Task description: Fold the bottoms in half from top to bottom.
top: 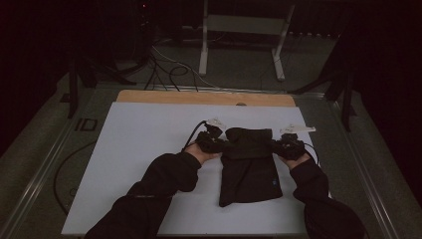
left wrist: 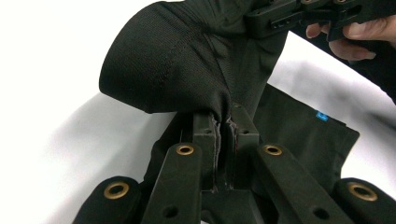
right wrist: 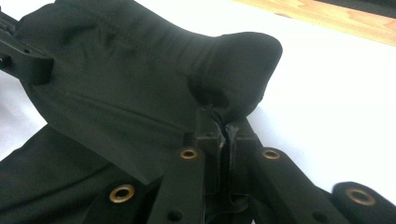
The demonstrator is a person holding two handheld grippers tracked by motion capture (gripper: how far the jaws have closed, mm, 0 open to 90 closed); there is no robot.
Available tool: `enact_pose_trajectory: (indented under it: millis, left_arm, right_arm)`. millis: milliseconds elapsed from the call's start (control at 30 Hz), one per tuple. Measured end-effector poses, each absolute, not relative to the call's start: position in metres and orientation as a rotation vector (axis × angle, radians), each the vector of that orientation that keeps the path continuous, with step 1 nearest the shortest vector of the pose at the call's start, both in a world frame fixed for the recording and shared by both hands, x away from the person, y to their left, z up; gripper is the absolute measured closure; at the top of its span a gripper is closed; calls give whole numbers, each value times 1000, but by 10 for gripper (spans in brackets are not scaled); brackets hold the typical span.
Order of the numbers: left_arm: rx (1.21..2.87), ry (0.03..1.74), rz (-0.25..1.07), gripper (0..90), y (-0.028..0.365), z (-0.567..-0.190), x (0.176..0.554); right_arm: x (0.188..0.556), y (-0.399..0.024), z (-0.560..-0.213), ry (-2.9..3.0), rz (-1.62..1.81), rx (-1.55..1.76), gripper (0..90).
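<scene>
A black garment [top: 249, 167] lies folded on the white board [top: 144, 149], its far part lifted between both hands. My left gripper [top: 219, 145] is shut on the garment's left edge. In the left gripper view the black cloth [left wrist: 173, 60] bunches out of the closed jaws of my left gripper [left wrist: 226, 122], and a small blue tag [left wrist: 321, 116] shows on the flat part. My right gripper [top: 277, 146] pinches the garment's right edge. In the right gripper view the fabric [right wrist: 140, 79] rises taut from the closed jaws of my right gripper [right wrist: 223, 125].
The white board rests on a wooden table top [top: 204, 97] whose far edge shows bare. Cables [top: 169, 69] and a white frame [top: 239, 30] stand on the floor beyond. Dark sleeves [top: 154, 189] come in from below.
</scene>
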State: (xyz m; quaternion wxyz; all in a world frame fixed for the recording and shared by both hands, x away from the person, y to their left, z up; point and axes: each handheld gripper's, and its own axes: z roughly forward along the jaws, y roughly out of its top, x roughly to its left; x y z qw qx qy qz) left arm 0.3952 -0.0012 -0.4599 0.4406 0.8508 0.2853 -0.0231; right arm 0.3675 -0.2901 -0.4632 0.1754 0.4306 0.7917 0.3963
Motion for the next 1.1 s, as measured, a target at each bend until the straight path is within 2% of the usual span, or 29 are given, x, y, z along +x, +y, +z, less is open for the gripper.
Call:
enact_pose_trajectory:
  millis: [1100]
  left_arm:
    - [2125,685,-98,852,5,-465,367]
  right_arm:
    - [327,-289,-469,2273,1161,1208,865]
